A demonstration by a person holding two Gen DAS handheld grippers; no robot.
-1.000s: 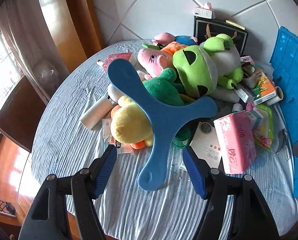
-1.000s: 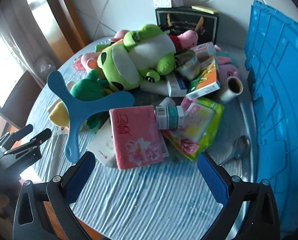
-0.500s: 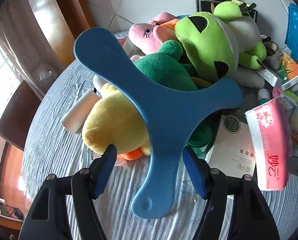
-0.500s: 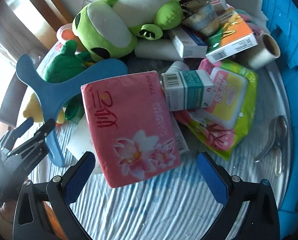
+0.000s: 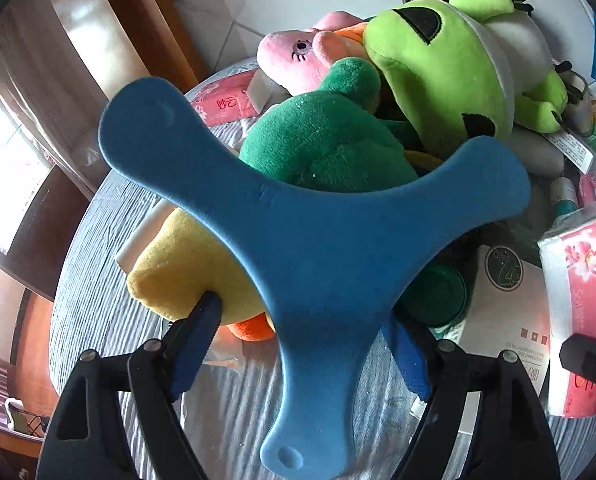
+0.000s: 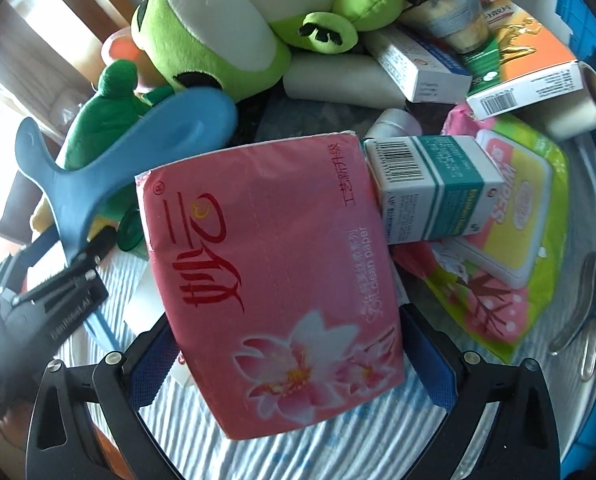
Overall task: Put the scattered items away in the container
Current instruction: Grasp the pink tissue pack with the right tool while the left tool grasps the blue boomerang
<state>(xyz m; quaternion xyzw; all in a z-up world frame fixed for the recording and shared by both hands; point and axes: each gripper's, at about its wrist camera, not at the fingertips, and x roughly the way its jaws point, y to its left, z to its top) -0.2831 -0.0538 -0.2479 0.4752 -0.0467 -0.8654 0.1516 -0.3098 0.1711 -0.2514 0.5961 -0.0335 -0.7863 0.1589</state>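
Left gripper (image 5: 298, 332): jaws spread wide, having just been opening further, and set astride the lower arm of the blue three-armed boomerang (image 5: 318, 248). The left pad presses into the yellow plush (image 5: 189, 268); the right fingertip is hidden under the boomerang's edge, so contact there cannot be told. Neither pad visibly pinches the boomerang.

Right gripper (image 6: 289, 364): jaws spread, one blue pad on each side of the pink tissue pack (image 6: 273, 276). The pack covers both pad tips; whether they touch its sides cannot be told.

Task items, all on the round table with striped cloth (image 5: 97, 312), none in the container:
- boomerang, lying over the dark green plush (image 5: 322, 140) and the yellow plush;
- lime-green frog plush (image 5: 446, 64) on top of the heap, a pink plush (image 5: 293, 56) behind it;
- pink tissue pack, near the table's front edge;
- teal-and-white carton (image 6: 434, 192), leaning on the pack's right corner and over the green wipes packet (image 6: 514, 240);
- orange box (image 6: 526, 60), white box (image 6: 422, 68), tape roll (image 6: 578, 100) further back.

Blue container (image 6: 590, 4): at the right edge, only a strip of wall showing, cut off by the frame.

Hard to make out: a metal object (image 6: 586, 304) at the table's right rim, blurred; a dark green round item (image 5: 438, 296) under the boomerang, largely hidden.
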